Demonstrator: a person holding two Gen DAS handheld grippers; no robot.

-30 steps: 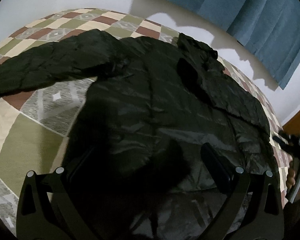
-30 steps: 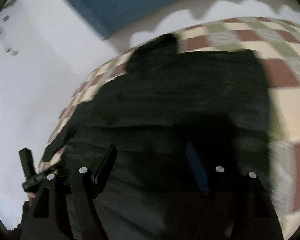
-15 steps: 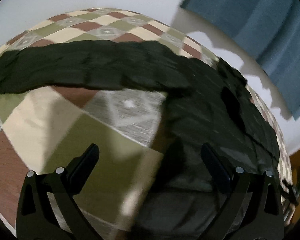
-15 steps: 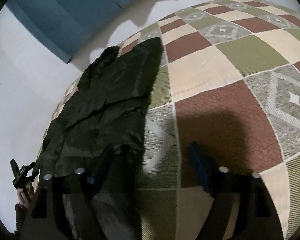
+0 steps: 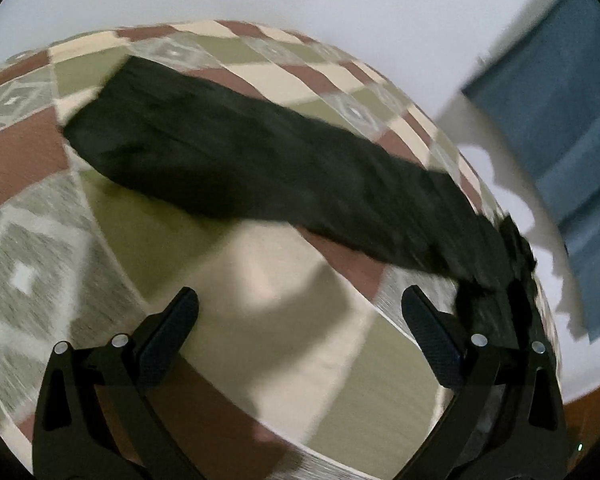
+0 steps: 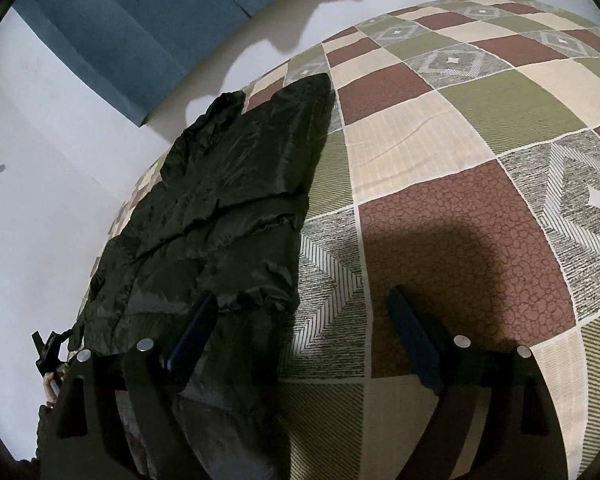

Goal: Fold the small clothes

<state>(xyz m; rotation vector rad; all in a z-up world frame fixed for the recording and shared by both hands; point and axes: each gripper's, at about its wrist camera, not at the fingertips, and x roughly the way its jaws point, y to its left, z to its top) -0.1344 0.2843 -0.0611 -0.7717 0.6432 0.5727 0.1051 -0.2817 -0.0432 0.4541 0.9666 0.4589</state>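
Observation:
A black shiny jacket [image 6: 228,200] lies flat on a patchwork bedspread [image 6: 460,240], with one sleeve folded over its body. Its other sleeve [image 5: 260,168] stretches out straight across the bed in the left wrist view, blurred by motion. My left gripper [image 5: 299,292] is open above bare bedspread [image 5: 100,220], short of that sleeve, with nothing between its fingers. My right gripper [image 6: 303,294] hangs at the jacket's lower right edge, its jaws opening. Its left finger [image 6: 196,328] is over the gathered hem, and the pads press on nothing.
A blue curtain [image 6: 132,20] hangs against the white wall behind the bed, and shows again as the curtain [image 5: 560,120] at the right. A hand holding a small black device [image 6: 46,350] shows at the jacket's far left edge. The bedspread right of the jacket is bare.
The left gripper swept left off the jacket's body toward the outstretched sleeve. The right gripper slid to the jacket's right edge, then held still, its jaws spreading wider.

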